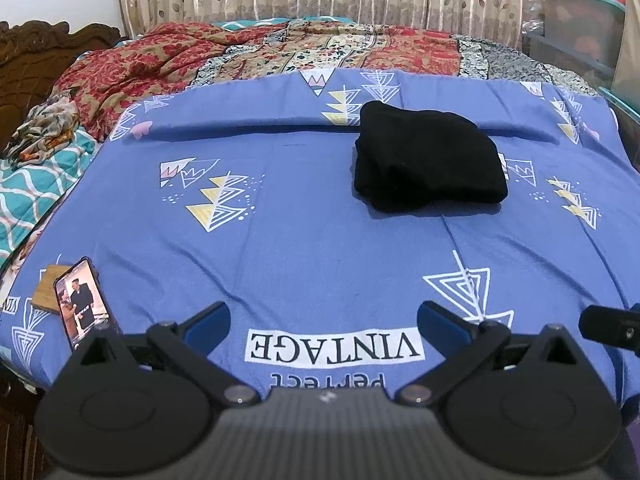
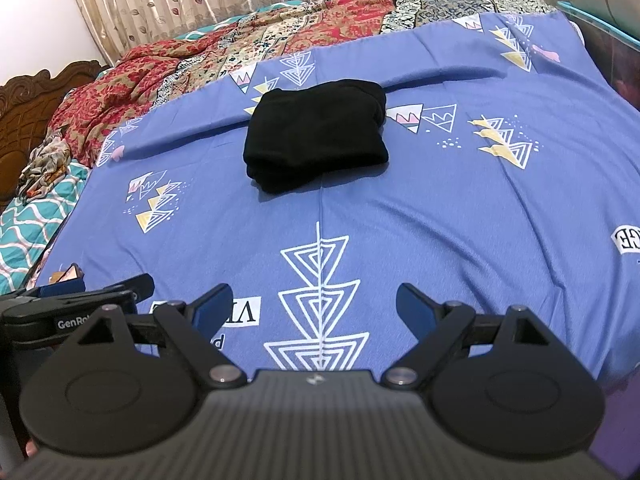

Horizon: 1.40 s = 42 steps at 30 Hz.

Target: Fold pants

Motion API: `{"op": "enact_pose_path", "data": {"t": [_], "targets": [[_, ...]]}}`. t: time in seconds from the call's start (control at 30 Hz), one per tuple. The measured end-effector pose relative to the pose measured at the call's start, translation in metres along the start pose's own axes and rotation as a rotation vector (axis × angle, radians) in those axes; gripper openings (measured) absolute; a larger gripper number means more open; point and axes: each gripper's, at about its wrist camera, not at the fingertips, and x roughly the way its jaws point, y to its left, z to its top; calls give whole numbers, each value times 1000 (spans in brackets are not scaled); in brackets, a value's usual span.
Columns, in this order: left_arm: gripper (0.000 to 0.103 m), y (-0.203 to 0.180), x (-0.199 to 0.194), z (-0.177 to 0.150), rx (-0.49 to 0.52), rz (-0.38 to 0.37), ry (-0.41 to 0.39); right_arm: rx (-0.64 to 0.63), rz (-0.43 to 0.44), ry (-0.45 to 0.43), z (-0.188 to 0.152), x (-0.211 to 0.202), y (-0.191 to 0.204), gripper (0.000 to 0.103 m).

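Jaws spread on both left gripper (image 1: 323, 320) and right gripper (image 2: 314, 303), holding nothing; black pants (image 1: 428, 158) appear folded, so withdraw without disturbing them.

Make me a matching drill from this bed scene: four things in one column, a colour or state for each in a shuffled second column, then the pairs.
1. pants
2. phone
3. bedsheet
4. left gripper

A. blue with triangle prints
B. open, holding nothing
C. black, folded into a compact stack
D. screen lit, near the sheet's left edge

Pairs: 1-C, 2-D, 3-A, 4-B
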Motion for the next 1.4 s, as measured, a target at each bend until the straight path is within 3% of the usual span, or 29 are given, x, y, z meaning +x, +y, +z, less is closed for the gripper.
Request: {"op": "enact_pose_path", "data": {"t": [0.73,1.07,1.4], "targets": [[103,2,0,0,10,48,-14,3,-5,-9,1,0,-3,90],[103,3,-8,2,19,77,-75,-2,-5,-7,4,1,-5,90],[103,3,-9,3,18,66,-87,-1,-4,-6,4,1,-6,90]]}}
